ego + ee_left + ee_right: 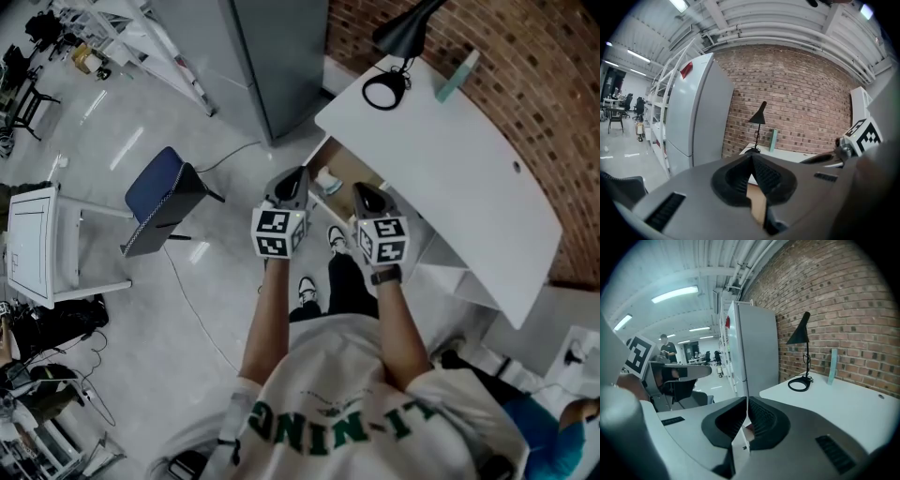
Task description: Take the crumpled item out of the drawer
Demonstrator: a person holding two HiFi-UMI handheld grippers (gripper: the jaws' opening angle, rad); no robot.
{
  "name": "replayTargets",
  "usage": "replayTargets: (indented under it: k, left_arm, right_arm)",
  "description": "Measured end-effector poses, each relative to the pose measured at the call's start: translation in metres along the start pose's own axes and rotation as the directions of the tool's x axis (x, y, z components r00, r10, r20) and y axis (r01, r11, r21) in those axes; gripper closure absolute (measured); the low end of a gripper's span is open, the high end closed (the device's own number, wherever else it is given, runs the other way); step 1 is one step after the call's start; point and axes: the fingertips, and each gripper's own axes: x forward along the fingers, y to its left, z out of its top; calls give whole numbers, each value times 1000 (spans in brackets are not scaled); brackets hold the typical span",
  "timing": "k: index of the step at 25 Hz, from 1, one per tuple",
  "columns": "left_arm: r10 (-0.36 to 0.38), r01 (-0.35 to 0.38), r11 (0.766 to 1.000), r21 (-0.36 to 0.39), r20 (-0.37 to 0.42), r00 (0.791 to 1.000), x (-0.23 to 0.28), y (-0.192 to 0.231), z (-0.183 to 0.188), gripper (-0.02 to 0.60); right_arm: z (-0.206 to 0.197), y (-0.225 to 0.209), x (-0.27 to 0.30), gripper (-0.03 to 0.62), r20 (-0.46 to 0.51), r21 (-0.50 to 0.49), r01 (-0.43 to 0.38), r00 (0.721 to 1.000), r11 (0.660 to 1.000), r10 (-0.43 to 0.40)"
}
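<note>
One white desk point(469, 178) stands against the brick wall, and everything here is placed from it. One drawer point(354, 167) stands pulled out from under the desk's front edge, its wooden inside showing. In that drawer, close to the desk's edge, lies one small pale lump, the crumpled item point(328, 180); its details are too small to make out.

Two grippers hang over the floor in front of the desk, just short of the open drawer and apart from it. The left gripper point(292, 185) has its jaws pressed together at the tips with nothing between them, and the left gripper view shows the same. The right gripper point(366, 195) is beside it, nearer the desk, jaws likewise closed on nothing. Each carries one marker cube, two in all.

On the desk's top, at the far end, stands one black lamp point(398, 42) with a ring base, and beside it one teal upright object point(457, 77). One tall grey cabinet point(281, 56) stands off that end of the desk. One blue chair point(155, 187) sits well away from the desk.
</note>
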Motion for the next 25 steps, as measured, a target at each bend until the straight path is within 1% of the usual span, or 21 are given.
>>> replayTargets:
  k: [3,5,11,15,19,22,25]
  left_arm:
    - [4,-4,999,-32,-12,1000,18,6,-16,588]
    - [12,-14,999,-43,-35,999,28,11,-27,588]
    - [13,-16,999,-31,-90,996,59,23,-62,588]
    - [-6,4,1000,-26,-103,995,83,30,-86,588]
    - [-23,14,998,-67,-132,991,99,43,-124,588]
    - [-36,25,997,-74,-145,989,114,51,-145,588]
    - [-55,42,995,-89,-159,986,128,56,-164,588]
  right_arm:
    - [-19,-13,16,589,-47,14,-3,999,1000,4]
    - [-32,-18,26,589,-79,30,-12,997,999,14]
    - [-67,-21,61,589,-157,28,-66,985,997,70]
    - [-95,-23,88,589,-221,34,-101,970,994,106]
    - [-135,-26,121,588,-273,21,-123,954,992,124]
    - [-157,-31,149,588,-303,12,-139,943,990,136]
    - [-185,-37,174,579,-356,9,-157,922,988,150]
